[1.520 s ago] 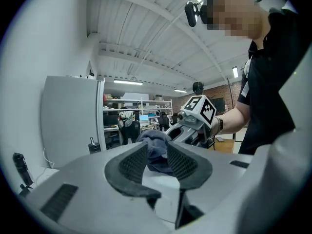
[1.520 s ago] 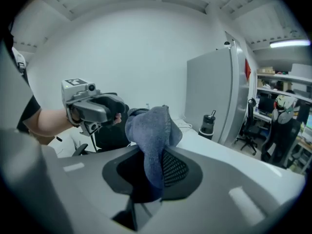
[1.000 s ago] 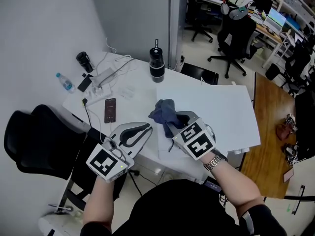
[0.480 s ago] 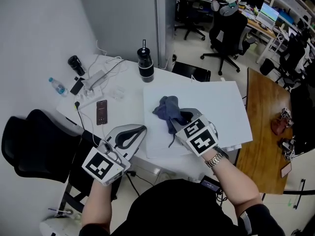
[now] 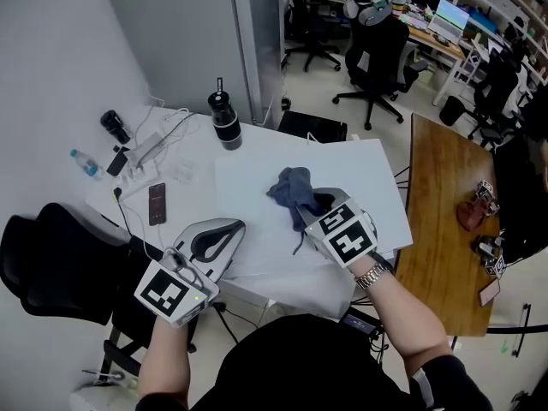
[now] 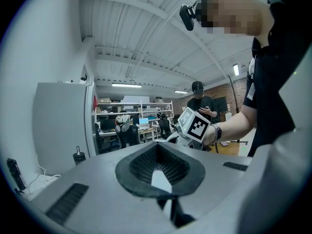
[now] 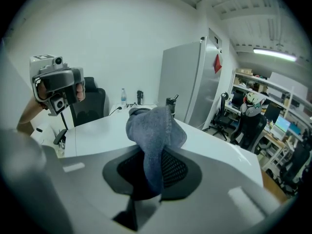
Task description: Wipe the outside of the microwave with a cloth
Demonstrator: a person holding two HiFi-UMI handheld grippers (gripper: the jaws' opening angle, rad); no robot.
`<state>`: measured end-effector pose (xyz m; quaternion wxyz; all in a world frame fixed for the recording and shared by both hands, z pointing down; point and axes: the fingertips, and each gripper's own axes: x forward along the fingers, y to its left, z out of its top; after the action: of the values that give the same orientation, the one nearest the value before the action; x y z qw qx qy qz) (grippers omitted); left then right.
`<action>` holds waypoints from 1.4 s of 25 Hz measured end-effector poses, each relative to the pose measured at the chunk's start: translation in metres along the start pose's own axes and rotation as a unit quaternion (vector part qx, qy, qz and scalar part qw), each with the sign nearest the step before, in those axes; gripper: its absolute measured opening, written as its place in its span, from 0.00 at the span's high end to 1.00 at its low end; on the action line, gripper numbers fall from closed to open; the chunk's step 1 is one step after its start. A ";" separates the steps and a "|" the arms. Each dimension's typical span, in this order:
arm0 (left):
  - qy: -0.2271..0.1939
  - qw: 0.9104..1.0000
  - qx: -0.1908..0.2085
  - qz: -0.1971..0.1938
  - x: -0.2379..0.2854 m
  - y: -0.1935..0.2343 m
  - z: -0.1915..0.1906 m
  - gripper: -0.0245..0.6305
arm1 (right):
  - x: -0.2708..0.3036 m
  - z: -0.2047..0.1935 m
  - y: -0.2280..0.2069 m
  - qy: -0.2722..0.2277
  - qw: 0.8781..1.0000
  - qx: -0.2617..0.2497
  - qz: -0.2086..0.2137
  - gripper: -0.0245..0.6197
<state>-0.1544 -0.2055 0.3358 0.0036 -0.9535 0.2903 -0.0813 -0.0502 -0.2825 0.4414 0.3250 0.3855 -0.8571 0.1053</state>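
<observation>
In the head view, a blue cloth is held by the right gripper over the white worktop, with the left gripper at the near left. In the left gripper view, its fingers are seen pressed together with nothing between them. In the right gripper view, the cloth is seen pinched between the fingers.

Crumpled blue-grey cloth sits bunched, pinched in the right tongs.

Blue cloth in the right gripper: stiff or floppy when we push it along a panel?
Probably floppy: the cloth crumples in soft folds ahead of the right gripper. Likely light, being thin fabric held by one pinch. It may bunch rather than slide flat.
</observation>
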 end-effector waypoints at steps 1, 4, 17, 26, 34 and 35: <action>0.000 1.000 0.001 -0.001 0.005 -0.004 0.002 0.96 | -0.004 -0.004 -0.006 0.000 1.000 0.002 -0.002 0.85; 0.003 1.000 0.003 -0.005 0.021 -0.017 0.006 0.96 | -0.015 -0.014 -0.022 -0.001 1.000 0.006 -0.005 0.85; 0.021 1.000 0.009 -0.016 0.084 -0.071 0.024 0.96 | -0.065 -0.057 -0.089 -0.009 1.000 0.021 -0.019 0.85; 0.034 0.999 0.017 -0.025 0.121 -0.101 0.029 0.96 | -0.090 -0.084 -0.127 -0.025 0.999 0.033 -0.030 0.85; 0.042 0.999 0.023 -0.023 0.150 -0.121 0.034 0.96 | -0.113 -0.104 -0.162 -0.048 0.997 0.051 -0.044 0.85; 0.041 0.999 0.025 -0.022 0.154 -0.123 0.035 0.96 | -0.116 -0.106 -0.167 -0.050 0.996 0.053 -0.045 0.85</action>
<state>0.0447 -0.1899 0.3312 0.0135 -0.9551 0.2668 -0.1280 0.1784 -0.2818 0.4368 0.2649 0.4453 -0.8474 0.1164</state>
